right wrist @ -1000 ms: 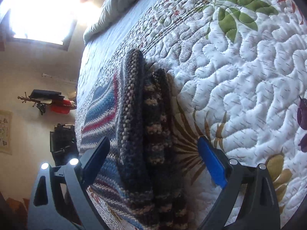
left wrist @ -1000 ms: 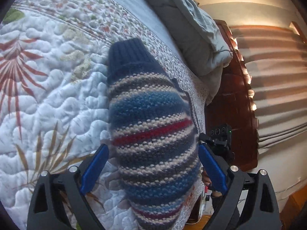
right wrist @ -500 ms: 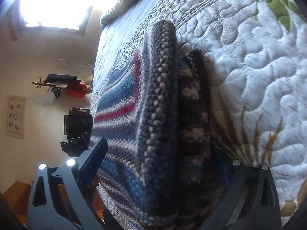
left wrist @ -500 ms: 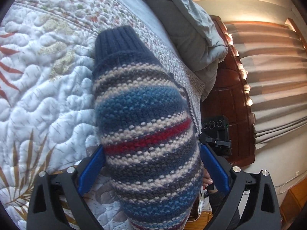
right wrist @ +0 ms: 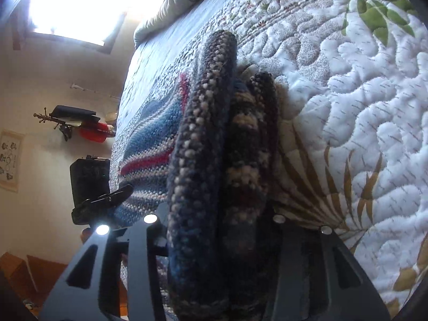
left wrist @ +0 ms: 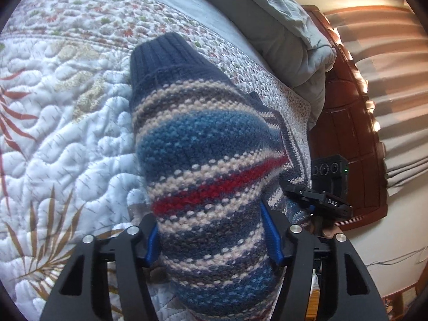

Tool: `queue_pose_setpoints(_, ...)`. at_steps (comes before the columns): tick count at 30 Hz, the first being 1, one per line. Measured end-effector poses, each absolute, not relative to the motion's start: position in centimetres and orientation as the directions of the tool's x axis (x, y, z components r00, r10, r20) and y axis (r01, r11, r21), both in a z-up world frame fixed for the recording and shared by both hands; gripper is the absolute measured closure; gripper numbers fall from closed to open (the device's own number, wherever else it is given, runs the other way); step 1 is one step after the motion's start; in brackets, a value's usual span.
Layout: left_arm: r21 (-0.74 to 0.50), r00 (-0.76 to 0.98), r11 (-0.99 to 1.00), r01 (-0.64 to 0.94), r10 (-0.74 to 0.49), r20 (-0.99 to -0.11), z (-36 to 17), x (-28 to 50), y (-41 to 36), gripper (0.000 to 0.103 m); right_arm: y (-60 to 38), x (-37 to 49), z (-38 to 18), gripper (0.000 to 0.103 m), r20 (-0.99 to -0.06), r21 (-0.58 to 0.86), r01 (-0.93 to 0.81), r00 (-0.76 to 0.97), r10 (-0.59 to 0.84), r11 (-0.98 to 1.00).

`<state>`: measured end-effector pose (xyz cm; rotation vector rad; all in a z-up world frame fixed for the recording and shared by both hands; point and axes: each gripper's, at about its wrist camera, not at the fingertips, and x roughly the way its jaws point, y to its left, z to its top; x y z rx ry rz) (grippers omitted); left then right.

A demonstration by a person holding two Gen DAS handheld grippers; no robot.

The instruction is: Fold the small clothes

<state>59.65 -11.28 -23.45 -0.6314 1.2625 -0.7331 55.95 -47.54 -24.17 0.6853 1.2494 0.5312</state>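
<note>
A small striped knit sweater [left wrist: 203, 144], blue, cream, grey and red with a navy ribbed cuff, lies on the quilted bedspread [left wrist: 67, 133]. My left gripper [left wrist: 211, 238] is shut on its folded sleeve, blue pads pressed to both sides. In the right wrist view the sweater [right wrist: 198, 144] shows as a thick folded edge, and my right gripper [right wrist: 216, 222] is shut on that edge. The right gripper's body [left wrist: 329, 187] shows past the sweater in the left wrist view. The left gripper's body [right wrist: 91, 184] shows at the left in the right wrist view.
A grey duvet [left wrist: 281, 26] is bunched at the head of the bed against a dark wooden headboard [left wrist: 345, 123]. Curtains [left wrist: 396, 80] hang beyond it. In the right wrist view there is a bright window [right wrist: 75, 2] and a wall rack [right wrist: 72, 123].
Both grippers have moved in along the sweater and closed on it: the left on the sleeve, the right on the folded edge. The sweater now fills more of both views.
</note>
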Motion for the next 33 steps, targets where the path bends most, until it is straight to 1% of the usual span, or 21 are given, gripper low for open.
queue_pose_setpoints(5,-0.758,0.145,0.634,0.154,-0.773,-0.617,-21.0,58.4,-10.5,0.045,-45.4,54.6,-21.8,0.064,-0.675,0.710,-0.012,0.271,0.686,0.704)
queue_pose_setpoints(8,-0.759,0.151,0.633,0.156,-0.774,-0.614,-19.7,57.2,-8.9,0.045,-43.2,52.8,-20.2,0.064,-0.659,0.721,-0.045,0.266,0.704,0.692)
queue_pose_setpoints(16,-0.741,0.217,0.648,0.175,-0.760,-0.613,-15.4,49.6,-0.1,0.045,-34.3,46.8,-16.9,0.064,-0.603,0.752,-0.124,0.267,0.752,0.647)
queue_pose_setpoints(20,-0.735,0.273,0.659,0.160,-0.745,-0.609,-14.3,45.0,5.3,0.045,-27.7,43.0,-15.9,0.064,-0.589,0.751,-0.174,0.261,0.765,0.637)
queue_pose_setpoints(26,-0.739,0.353,0.666,0.102,-0.719,-0.599,-15.9,37.5,14.1,0.045,-19.5,39.5,-15.1,0.064,-0.609,0.715,-0.254,0.231,0.759,0.651)
queue_pose_setpoints(30,-0.731,0.366,0.678,0.076,-0.701,-0.612,-18.2,33.8,18.4,0.045,-14.5,37.0,-16.6,0.064,-0.629,0.708,-0.262,0.190,0.754,0.656)
queue_pose_setpoints(33,-0.735,0.356,0.675,0.063,-0.703,-0.615,-19.9,32.3,20.3,0.045,-12.5,35.6,-18.1,0.064,-0.639,0.706,-0.249,0.178,0.748,0.663)
